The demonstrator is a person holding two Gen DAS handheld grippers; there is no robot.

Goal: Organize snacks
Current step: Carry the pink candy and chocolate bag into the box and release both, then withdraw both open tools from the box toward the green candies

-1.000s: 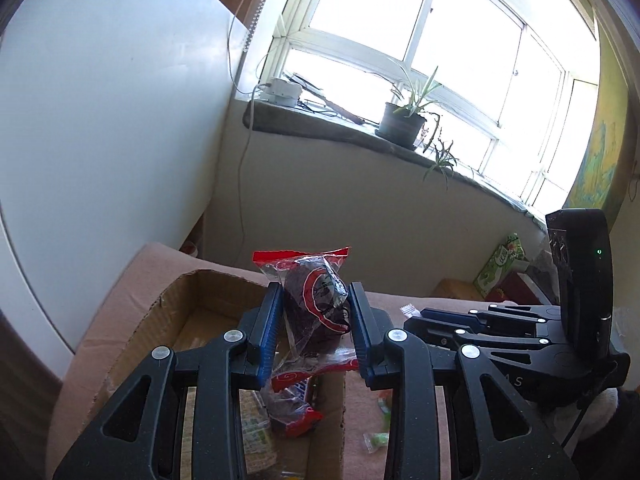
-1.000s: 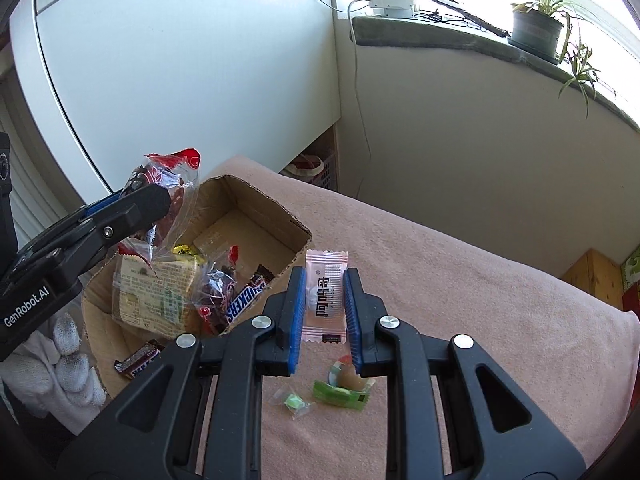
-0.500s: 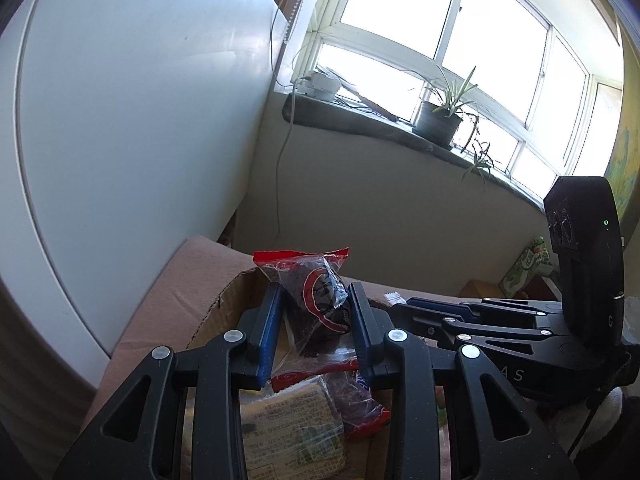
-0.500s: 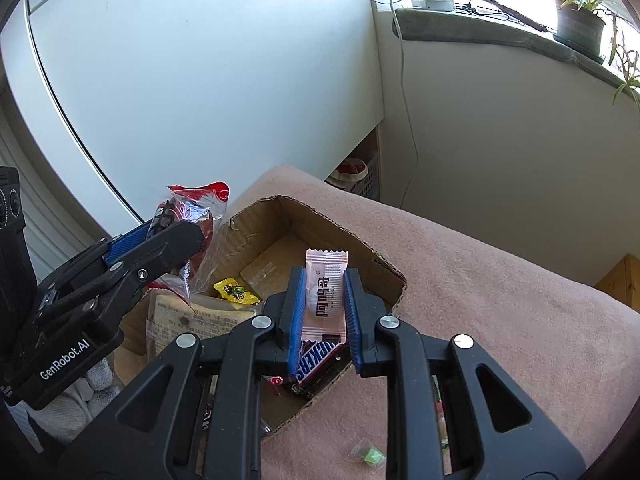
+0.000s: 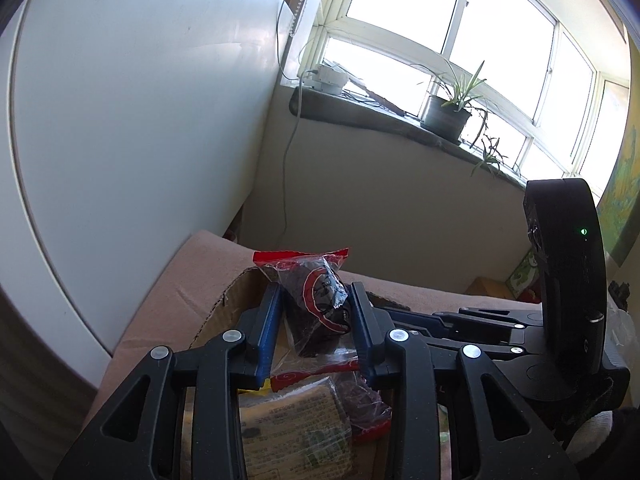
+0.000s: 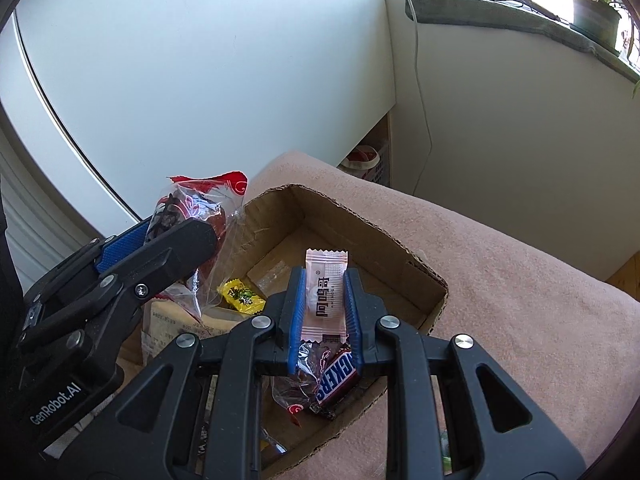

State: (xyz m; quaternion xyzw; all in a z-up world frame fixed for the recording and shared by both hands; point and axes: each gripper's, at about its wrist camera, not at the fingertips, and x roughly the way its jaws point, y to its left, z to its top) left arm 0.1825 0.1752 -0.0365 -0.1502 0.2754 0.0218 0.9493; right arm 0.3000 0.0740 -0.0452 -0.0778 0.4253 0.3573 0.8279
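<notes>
My left gripper (image 5: 316,304) is shut on a clear red-trimmed bag of dark snacks (image 5: 320,300), held above the open cardboard box (image 5: 212,312). The bag also shows in the right wrist view (image 6: 192,208), clamped by the left gripper (image 6: 160,240). My right gripper (image 6: 325,292) is shut on a pale pink sachet (image 6: 325,292) and holds it over the cardboard box (image 6: 384,240). Inside the box lie a Snickers bar (image 6: 336,376), a yellow candy (image 6: 242,296) and a tan cracker pack (image 5: 288,432).
The box sits on a table under a pink cloth (image 6: 520,300). A white cabinet panel (image 6: 200,80) stands close behind on the left. A windowsill with a potted plant (image 5: 448,116) and a hanging cable (image 6: 420,80) is at the back.
Both grippers have moved left and forward over the box, each still holding its snack. The right gripper with the pink sachet has gone from the cloth to above the box interior.
</notes>
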